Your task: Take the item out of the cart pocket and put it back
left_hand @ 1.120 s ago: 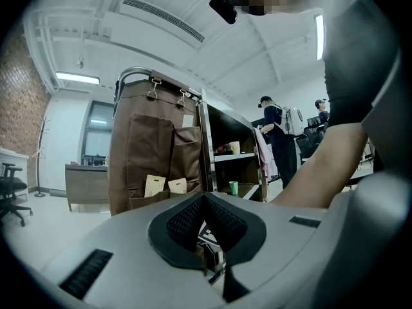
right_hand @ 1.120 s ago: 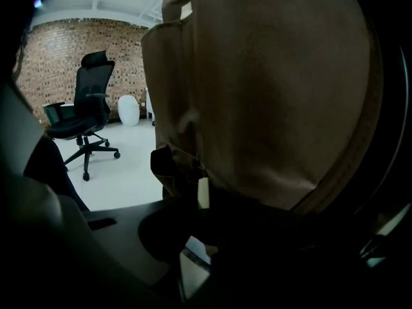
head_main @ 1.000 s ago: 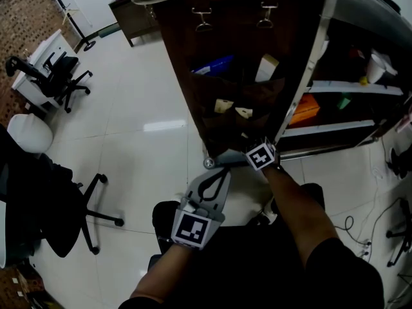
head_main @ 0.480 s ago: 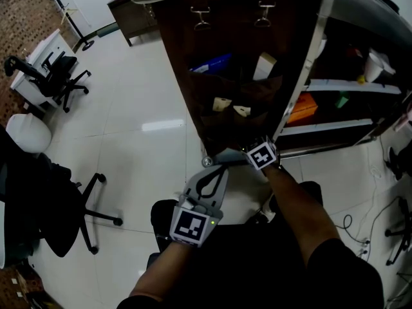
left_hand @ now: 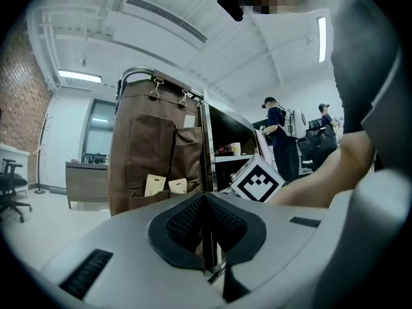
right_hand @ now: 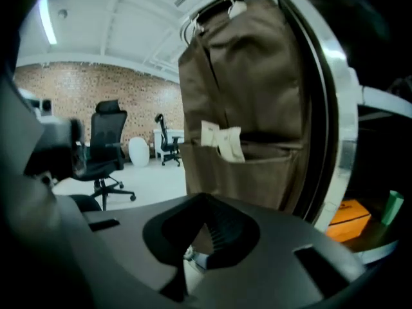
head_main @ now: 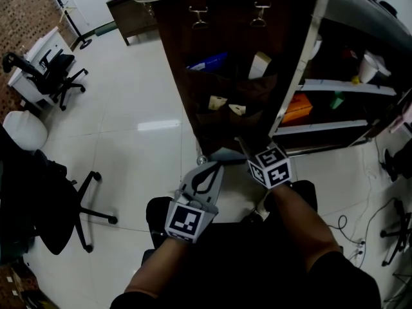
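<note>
Office chair (head_main: 50,76): standing far left on the pale floor, well apart from the cart and playing no part here.

Left gripper (head_main: 214,169): hanging low and level, clenched on nothing. It is pointing at the cart's near bottom corner. It is probably idling while the other hand is working the pocket.

Fabric organizer (head_main: 222,50): hanging by two clips from the cart's top rail, so its pockets are facing the person.

Lower pocket (head_main: 226,122): holding two tan packets (head_main: 217,102) side by side with their tops sticking out. Which one is the task's item cannot be told. Neither is being gripped, so the item seems to be sitting back in the pocket.

Upper pockets: carrying a blue pack (head_main: 207,62) and a white box (head_main: 259,64), both untouched.

Right gripper (head_main: 243,148): hovering just near of the lower pocket and tilting slightly down. Its jaws have just been closing and are now pressed together with nothing between them. That is suggesting the return is done.

Cart shelves (head_main: 351,85): showing at the right, with an orange box (head_main: 301,108) lying on the lower one.

Views: the head view is showing both grippers and every pocket together. The right gripper view is showing the packets leaning against each other and a brick wall beyond. The left gripper view alone is showing people standing past the cart.
</note>
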